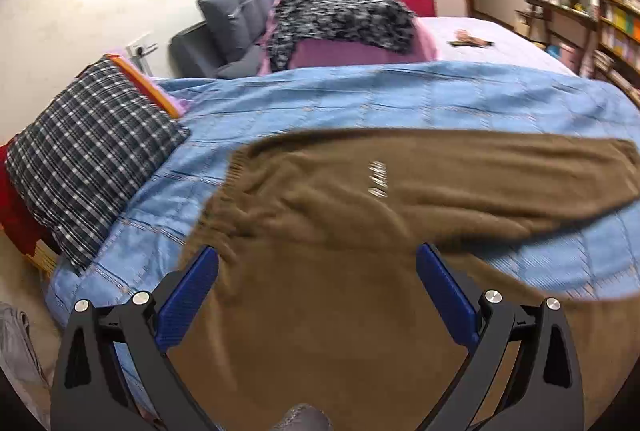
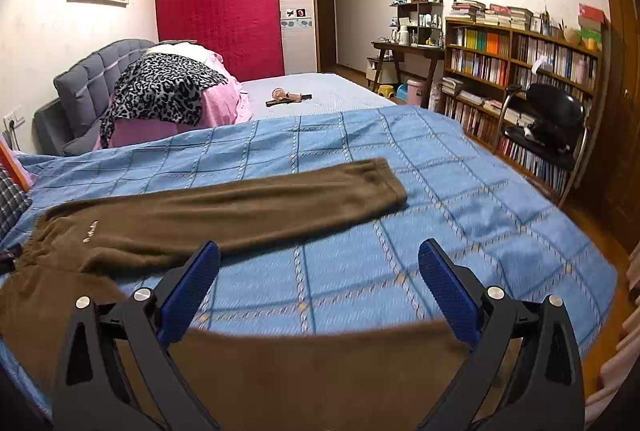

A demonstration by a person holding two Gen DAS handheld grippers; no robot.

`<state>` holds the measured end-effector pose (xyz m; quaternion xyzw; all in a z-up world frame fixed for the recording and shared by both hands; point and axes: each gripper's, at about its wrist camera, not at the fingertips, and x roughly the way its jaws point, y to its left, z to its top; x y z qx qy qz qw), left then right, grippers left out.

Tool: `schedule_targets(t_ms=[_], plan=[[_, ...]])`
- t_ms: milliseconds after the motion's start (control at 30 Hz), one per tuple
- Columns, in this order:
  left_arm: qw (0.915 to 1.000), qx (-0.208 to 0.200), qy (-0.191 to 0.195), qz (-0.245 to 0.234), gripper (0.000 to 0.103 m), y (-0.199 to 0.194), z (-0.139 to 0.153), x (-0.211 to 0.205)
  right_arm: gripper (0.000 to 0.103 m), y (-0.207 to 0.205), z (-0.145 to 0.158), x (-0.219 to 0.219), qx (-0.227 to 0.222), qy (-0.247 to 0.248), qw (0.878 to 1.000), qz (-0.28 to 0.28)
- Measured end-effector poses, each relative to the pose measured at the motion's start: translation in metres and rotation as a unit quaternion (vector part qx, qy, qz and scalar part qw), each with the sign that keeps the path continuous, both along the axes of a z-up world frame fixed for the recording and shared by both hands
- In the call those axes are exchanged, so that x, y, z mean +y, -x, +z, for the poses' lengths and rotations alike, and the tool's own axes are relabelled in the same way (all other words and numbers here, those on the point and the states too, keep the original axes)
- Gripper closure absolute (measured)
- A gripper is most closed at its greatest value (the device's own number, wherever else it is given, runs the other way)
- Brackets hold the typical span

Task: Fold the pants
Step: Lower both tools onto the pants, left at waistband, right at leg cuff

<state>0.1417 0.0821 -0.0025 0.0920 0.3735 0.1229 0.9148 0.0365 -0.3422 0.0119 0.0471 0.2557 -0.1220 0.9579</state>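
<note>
left wrist: left hand-held gripper (image 1: 318, 257) spread wide with nothing gripped, over the waist end of the brown fleece pants (image 1: 400, 191) on the blue quilted bedspread (image 1: 320, 99); far leg runs long-axis rightward, white embroidered script on it too blurred to read. right wrist: right hand-held gripper (image 2: 318, 255) also spread wide and empty, just above the near leg's cuff end, so the right is nearer the cuffs and the left nearer the waistband.

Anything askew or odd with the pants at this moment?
Yes: the brown pants lie unevenly on the blue quilt. One leg stretches flat across it; the other runs separately toward the near edge, under both open grippers. The waistband is bunched.
</note>
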Motion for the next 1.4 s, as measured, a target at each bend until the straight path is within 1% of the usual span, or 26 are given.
schedule_targets(t_ms=[100, 167, 267, 400, 467, 600, 700, 800, 900, 1033, 1100, 1200, 1233, 1300, 1367, 1400], plan=[[0.9996, 0.011, 0.007, 0.025, 0.005, -0.03, -0.003, 0.025, 0.003, -0.024, -0.003, -0.006, 0.006, 0.01, 1.0, -0.006], [0.9989, 0.017, 0.004, 0.044, 0.005, -0.052, -0.008, 0.043, 0.003, -0.041, -0.008, -0.011, 0.013, 0.013, 1.0, -0.011], [0.9978, 0.027, 0.003, 0.061, 0.005, -0.081, -0.016, 0.064, 0.003, -0.071, -0.019, -0.02, 0.033, 0.0, 0.999, -0.01], [0.9953, 0.055, 0.028, 0.074, 0.005, -0.123, -0.035, 0.093, 0.003, -0.102, -0.033, -0.025, 0.056, -0.006, 0.998, -0.011], [0.9931, 0.071, 0.044, 0.082, 0.005, -0.148, -0.046, 0.111, 0.003, -0.12, -0.04, -0.03, 0.069, -0.019, 0.997, -0.008], [0.9876, 0.089, 0.075, 0.106, 0.005, -0.189, -0.068, 0.151, 0.003, -0.145, -0.053, -0.033, 0.086, -0.028, 0.996, -0.005], [0.9841, 0.095, 0.082, 0.126, 0.005, -0.214, -0.08, 0.176, 0.003, -0.162, -0.061, -0.033, 0.097, -0.027, 0.995, -0.004], [0.9816, 0.098, 0.098, 0.131, 0.005, -0.24, -0.095, 0.199, 0.003, -0.18, -0.071, -0.034, 0.11, -0.031, 0.993, -0.003], [0.9806, 0.104, 0.11, 0.124, 0.005, -0.257, -0.105, 0.207, 0.003, -0.195, -0.078, -0.035, 0.118, -0.032, 0.993, -0.003], [0.9809, 0.11, 0.106, 0.121, 0.005, -0.278, -0.116, 0.214, 0.003, -0.206, -0.084, -0.036, 0.121, -0.032, 0.992, -0.002], [0.9785, 0.117, 0.122, 0.118, 0.005, -0.286, -0.122, 0.22, 0.003, -0.213, -0.088, -0.037, 0.122, -0.034, 0.992, -0.001], [0.9756, 0.117, 0.15, 0.109, 0.011, -0.288, -0.126, 0.224, 0.003, -0.222, -0.095, -0.042, 0.125, -0.047, 0.991, -0.002], [0.9751, 0.114, 0.159, 0.103, 0.014, -0.287, -0.126, 0.224, 0.003, -0.226, -0.097, -0.045, 0.127, -0.053, 0.99, -0.004], [0.9759, 0.11, 0.164, 0.093, 0.022, -0.286, -0.125, 0.223, 0.003, -0.23, -0.102, -0.053, 0.13, -0.065, 0.989, -0.009], [0.977, 0.107, 0.168, 0.076, 0.038, -0.283, -0.123, 0.22, 0.003, -0.234, -0.105, -0.06, 0.132, -0.069, 0.989, -0.015], [0.9781, 0.105, 0.165, 0.072, 0.042, -0.281, -0.121, 0.217, 0.003, -0.236, -0.106, -0.062, 0.133, -0.069, 0.989, -0.017]])
